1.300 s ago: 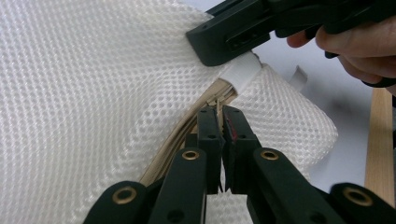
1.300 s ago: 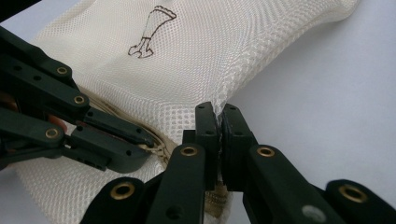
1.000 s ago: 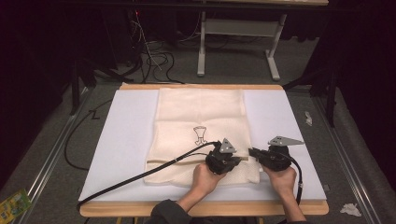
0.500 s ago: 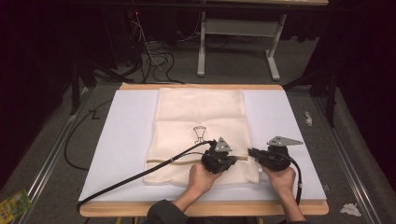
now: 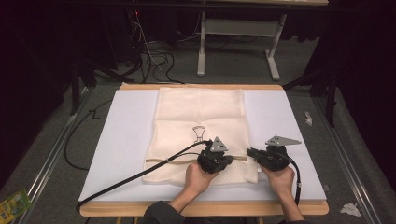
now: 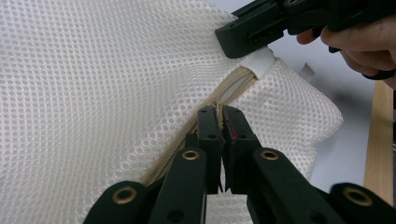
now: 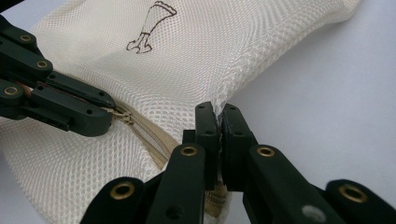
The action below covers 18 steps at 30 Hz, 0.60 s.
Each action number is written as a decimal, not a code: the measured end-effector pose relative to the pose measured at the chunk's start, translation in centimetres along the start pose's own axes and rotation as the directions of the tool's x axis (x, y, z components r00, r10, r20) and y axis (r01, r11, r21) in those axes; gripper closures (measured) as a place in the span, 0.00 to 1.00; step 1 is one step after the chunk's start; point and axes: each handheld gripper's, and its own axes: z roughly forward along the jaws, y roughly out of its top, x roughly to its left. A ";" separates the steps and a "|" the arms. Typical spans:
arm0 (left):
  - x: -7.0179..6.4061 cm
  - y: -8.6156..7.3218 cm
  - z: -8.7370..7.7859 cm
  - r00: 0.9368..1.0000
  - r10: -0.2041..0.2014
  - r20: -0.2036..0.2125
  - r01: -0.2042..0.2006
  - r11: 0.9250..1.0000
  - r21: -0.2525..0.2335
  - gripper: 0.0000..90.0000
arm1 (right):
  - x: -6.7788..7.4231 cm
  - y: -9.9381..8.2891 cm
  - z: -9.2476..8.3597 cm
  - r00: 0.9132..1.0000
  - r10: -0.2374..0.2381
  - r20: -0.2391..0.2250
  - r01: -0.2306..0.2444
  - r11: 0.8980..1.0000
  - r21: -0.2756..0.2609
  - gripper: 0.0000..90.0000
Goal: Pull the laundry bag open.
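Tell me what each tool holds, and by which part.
Left tool: the mesh bag at its zipper. Right tool: the bag's edge at the zipper's end.

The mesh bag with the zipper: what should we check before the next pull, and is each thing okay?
1. Left gripper shut on the zipper: ok.
2. Right gripper shut on the mesh bag at its edge: ok.
3. Bag lying flat on the white mat: ok.
4. Left fingers on the zipper's slider itself: cannot tell, it's hidden.
5. Zipper open or closed along its length: cannot tell.
6. Left cable lies across the bag's corner and could drag it: not ok.
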 end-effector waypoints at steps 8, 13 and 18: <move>0.4 -0.2 -0.8 1.000 -0.009 -0.012 0.009 1.000 -0.002 0.97 | 0.1 0.1 0.1 1.000 -0.007 0.005 0.007 1.000 0.005 0.98; 0.5 -0.3 -1.0 1.000 -0.009 -0.018 0.008 1.000 -0.007 0.97 | 0.2 0.4 0.1 1.000 -0.012 0.005 0.012 1.000 0.005 0.98; 0.6 -0.3 -1.2 1.000 -0.009 -0.014 0.009 1.000 -0.007 0.97 | 0.3 0.4 0.1 1.000 -0.010 0.004 0.010 1.000 0.006 0.98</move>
